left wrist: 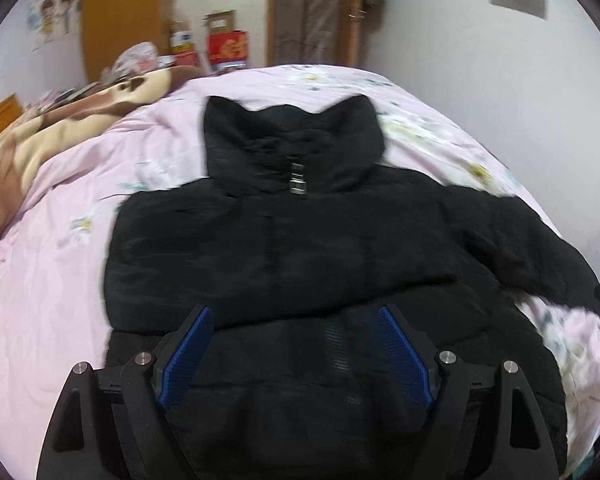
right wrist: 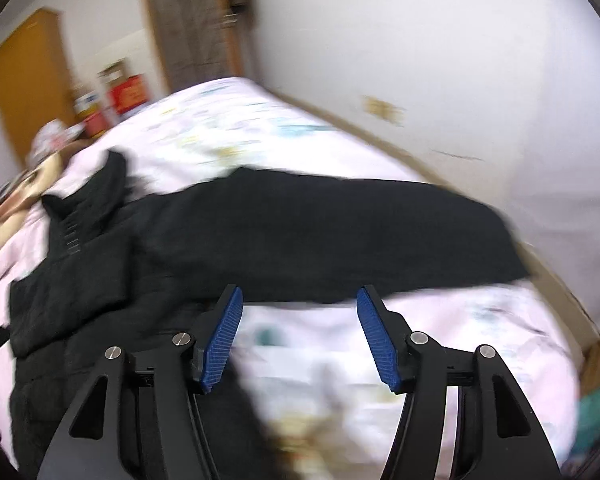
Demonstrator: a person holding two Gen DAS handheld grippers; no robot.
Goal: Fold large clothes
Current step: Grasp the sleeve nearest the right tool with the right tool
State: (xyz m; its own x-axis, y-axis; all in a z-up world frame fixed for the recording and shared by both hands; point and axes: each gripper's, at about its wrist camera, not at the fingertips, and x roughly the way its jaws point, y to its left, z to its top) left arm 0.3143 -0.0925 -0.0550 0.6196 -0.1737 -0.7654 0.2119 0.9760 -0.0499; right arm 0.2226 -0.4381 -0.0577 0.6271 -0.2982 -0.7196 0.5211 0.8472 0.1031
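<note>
Both sets of jaws stand wide apart and hold nothing: the left gripper [left wrist: 296, 312] hangs over the lower body of the jacket [left wrist: 300, 248], and the right gripper [right wrist: 300, 300] hangs over bare bed [right wrist: 439, 340] at the near edge of the outstretched sleeve [right wrist: 339, 236]. That black padded jacket lies front up across the middle of the left view, zipped, with the collar [left wrist: 292, 140] toward the top of the frame and the zip pull [left wrist: 298, 184] at its base. One sleeve already seems folded in, since the jacket's left-of-frame edge runs straight. The other sleeve runs across the middle of the right view to the right of frame, close to the bed's edge. My judgement is that the step in hand is folding this sleeve across the chest. To do it well, the right jaws should close on the cuff end, taking both layers of the thick padding, lift only enough to clear the body, and lay the sleeve flat across the front. The left jaws could press the body down near the shoulder so it does not slide on the smooth cover. Both views are blurred, so the cuff's exact edge is hard to place.
</note>
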